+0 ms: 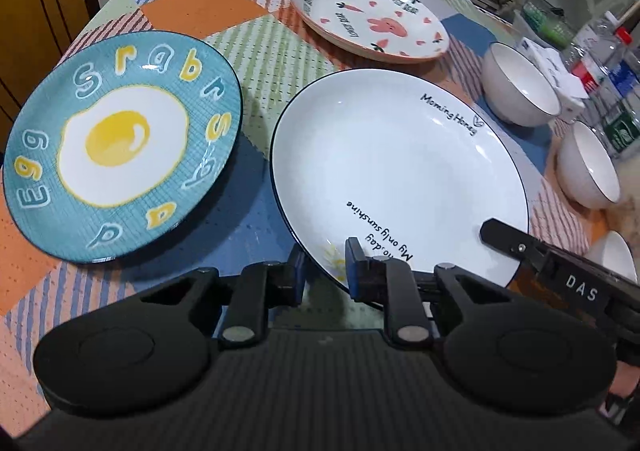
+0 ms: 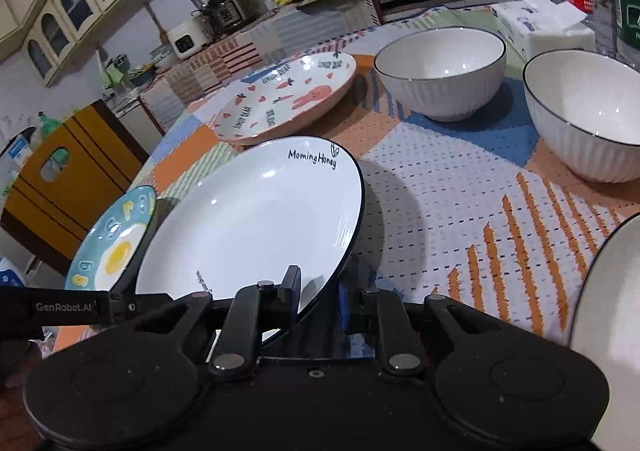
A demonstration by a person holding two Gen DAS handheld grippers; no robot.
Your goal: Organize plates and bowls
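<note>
Patchwork tablecloth (image 1: 224,11), frame centre — left gripper (image 1: 326,267) and right gripper (image 2: 320,291) both clamp white plate (image 1: 396,167) rim.

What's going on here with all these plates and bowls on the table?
A person is tidying dishes with two handheld grippers. Both the left gripper and the right gripper are clamped on the near rim of the white plate, which looks tilted up off the patterned tablecloth. The blue egg plate and the pink rabbit plate lie flat and untouched, and the white bowls stand apart to the right, not yet stacked.
</note>
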